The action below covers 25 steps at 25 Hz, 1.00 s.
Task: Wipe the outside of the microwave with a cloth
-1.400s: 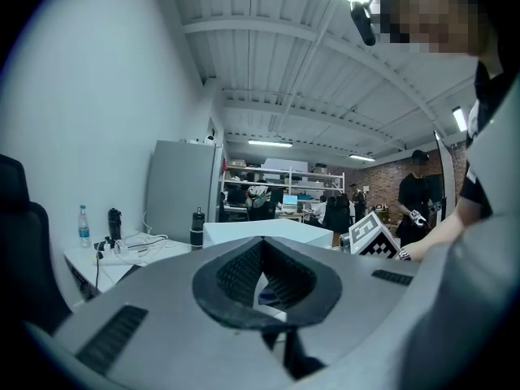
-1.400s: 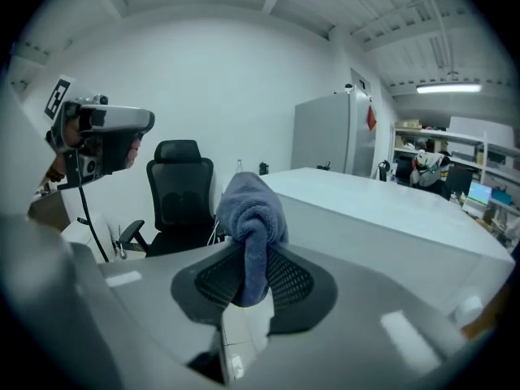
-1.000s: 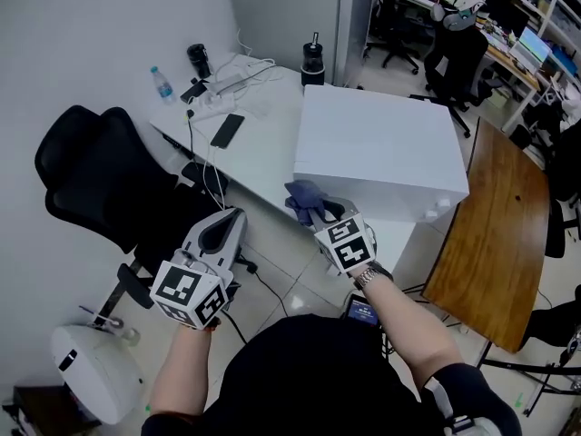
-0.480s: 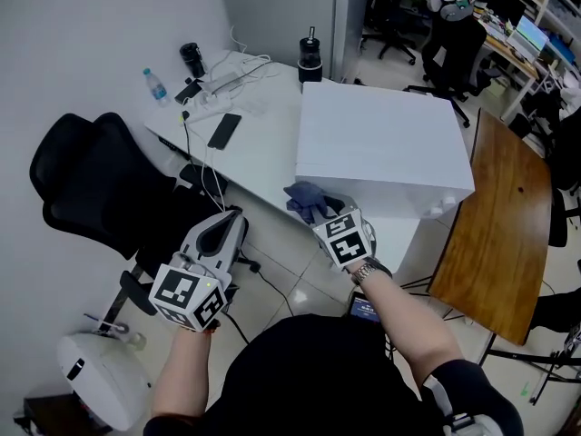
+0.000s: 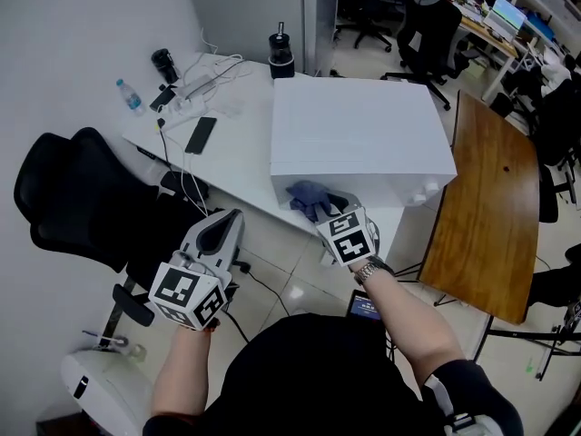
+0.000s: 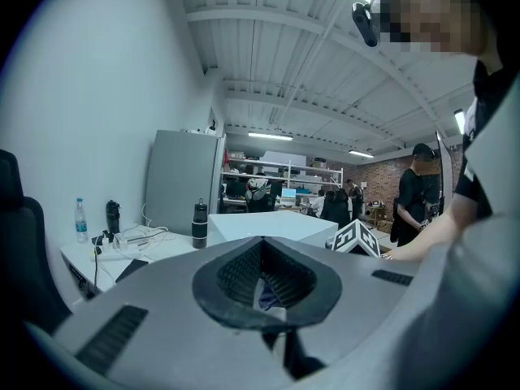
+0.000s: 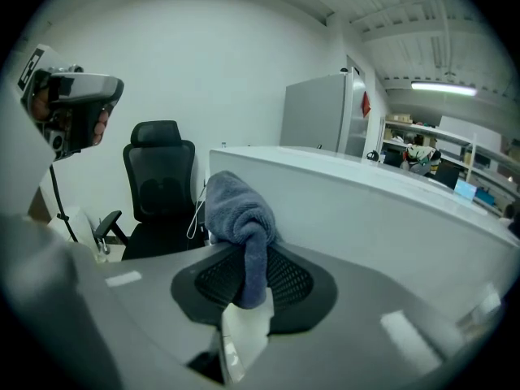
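Beside microwave [image 5: 363,125], right hand-held gripper [image 5: 327,212], jaws part-closed on blue cloth [image 5: 307,194]

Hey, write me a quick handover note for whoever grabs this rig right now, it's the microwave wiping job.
Right hand-held gripper: shut on the blue-grey cloth, held at the white microwave's near side; contact unclear.
Left hand-held gripper: tips together, empty, off the desk, over the floor.
Done: cannot tell which faces have been wiped.
Left: wipe the near side, top and other outer faces.
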Motion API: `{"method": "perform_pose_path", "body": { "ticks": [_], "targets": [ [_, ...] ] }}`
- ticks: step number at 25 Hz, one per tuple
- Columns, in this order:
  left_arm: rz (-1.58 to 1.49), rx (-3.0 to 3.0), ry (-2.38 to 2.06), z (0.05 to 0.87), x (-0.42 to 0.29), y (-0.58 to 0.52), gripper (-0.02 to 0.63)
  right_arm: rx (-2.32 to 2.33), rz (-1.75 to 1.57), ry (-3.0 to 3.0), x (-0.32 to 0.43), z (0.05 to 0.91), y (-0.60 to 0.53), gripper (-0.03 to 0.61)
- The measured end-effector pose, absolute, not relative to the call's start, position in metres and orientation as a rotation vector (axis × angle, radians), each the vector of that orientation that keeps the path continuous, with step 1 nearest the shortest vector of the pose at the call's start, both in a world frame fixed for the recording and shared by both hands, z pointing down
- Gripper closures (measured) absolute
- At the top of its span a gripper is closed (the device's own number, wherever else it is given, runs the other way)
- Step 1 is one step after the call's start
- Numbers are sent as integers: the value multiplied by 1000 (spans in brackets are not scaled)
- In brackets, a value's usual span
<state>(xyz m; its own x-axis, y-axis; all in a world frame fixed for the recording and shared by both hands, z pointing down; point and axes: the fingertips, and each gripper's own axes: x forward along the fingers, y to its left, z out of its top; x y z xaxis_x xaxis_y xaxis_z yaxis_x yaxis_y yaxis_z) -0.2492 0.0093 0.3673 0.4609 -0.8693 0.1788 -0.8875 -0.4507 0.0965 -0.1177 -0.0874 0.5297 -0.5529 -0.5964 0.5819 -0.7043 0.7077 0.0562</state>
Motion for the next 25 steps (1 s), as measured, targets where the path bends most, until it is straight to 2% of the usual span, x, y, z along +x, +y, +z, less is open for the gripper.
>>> {"method": "perform_pose_path", "body": {
  "ticks": [25],
  "targets": [
    [198,2589,-1455,354,-102,-1,609,1217,343,-2224,77,522,-107,506]
  ]
}}
